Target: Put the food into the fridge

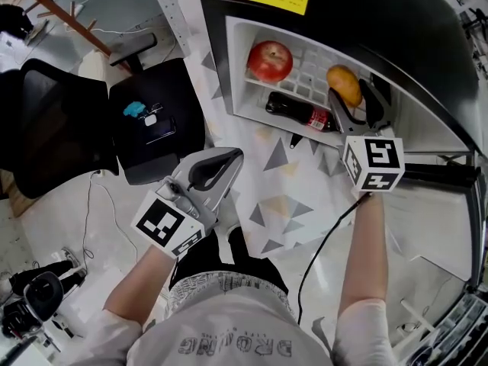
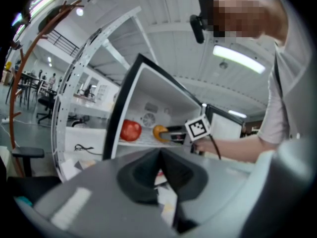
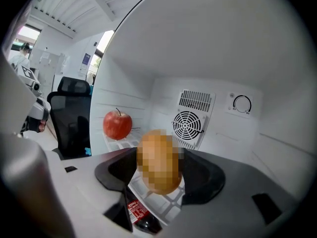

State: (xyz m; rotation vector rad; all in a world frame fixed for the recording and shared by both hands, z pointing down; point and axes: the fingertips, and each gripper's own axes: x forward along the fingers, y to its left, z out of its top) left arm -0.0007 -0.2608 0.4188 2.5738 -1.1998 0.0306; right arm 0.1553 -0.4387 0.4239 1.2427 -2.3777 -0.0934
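A small fridge (image 1: 233,67) stands open on the floor. On its wire shelf sits a red apple (image 1: 270,60) (image 3: 117,125) (image 2: 131,130). To the right of the apple, my right gripper (image 1: 354,101) (image 3: 158,168) reaches inside, its jaws closed against an orange-yellow fruit (image 1: 345,85) (image 3: 159,161) held at shelf height. A dark cola bottle (image 1: 301,111) (image 3: 138,214) lies below the shelf. My left gripper (image 1: 225,162) (image 2: 159,155) hangs low outside the fridge, shut and empty.
A black office chair (image 1: 53,128) and a black seat (image 1: 156,128) bearing a small blue object (image 1: 135,109) stand to the left. A triangle-patterned mat (image 1: 297,181) lies before the fridge. A black cable (image 1: 320,242) trails from the right gripper. The fridge door (image 1: 442,175) hangs at right.
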